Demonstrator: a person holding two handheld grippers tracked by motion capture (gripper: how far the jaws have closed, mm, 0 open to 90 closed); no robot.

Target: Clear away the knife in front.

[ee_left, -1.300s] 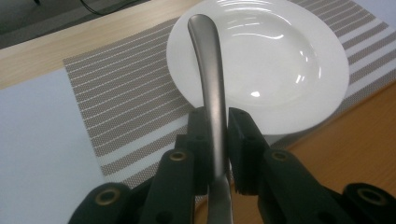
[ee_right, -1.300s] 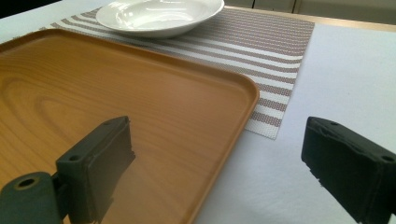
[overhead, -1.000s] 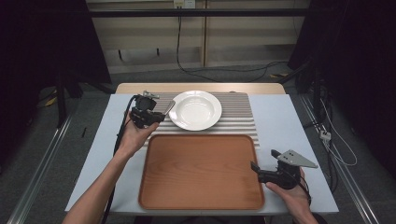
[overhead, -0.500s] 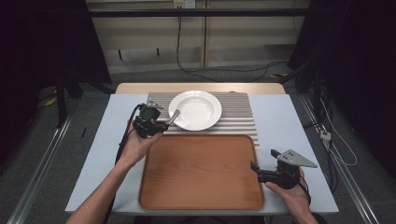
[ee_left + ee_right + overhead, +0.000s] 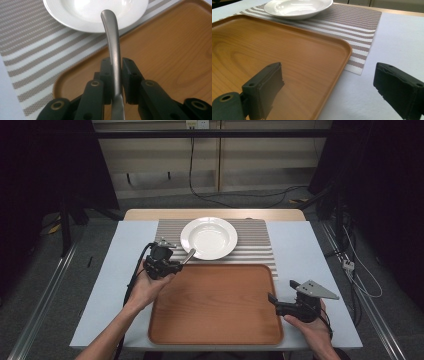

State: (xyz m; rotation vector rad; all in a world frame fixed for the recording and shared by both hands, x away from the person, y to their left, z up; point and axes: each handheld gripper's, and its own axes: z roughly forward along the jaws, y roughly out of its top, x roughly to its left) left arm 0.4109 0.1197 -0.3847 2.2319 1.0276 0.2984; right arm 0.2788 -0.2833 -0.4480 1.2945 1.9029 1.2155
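Spoon handle (image 5: 113, 52) sits clenched in the left tool (image 5: 115, 75), above the far-left corner of the tray (image 5: 215, 305), its tip close to the plate (image 5: 208, 237) on the striped mat (image 5: 255, 245). The right tool (image 5: 272, 299) rests released near the tray's right edge on the desk (image 5: 310, 250). The narrow, smooth handle could twist or slide between the pads, or knock the plate rim. The spoon's other end is hidden behind the tool, so I only judge it to be a spoon.
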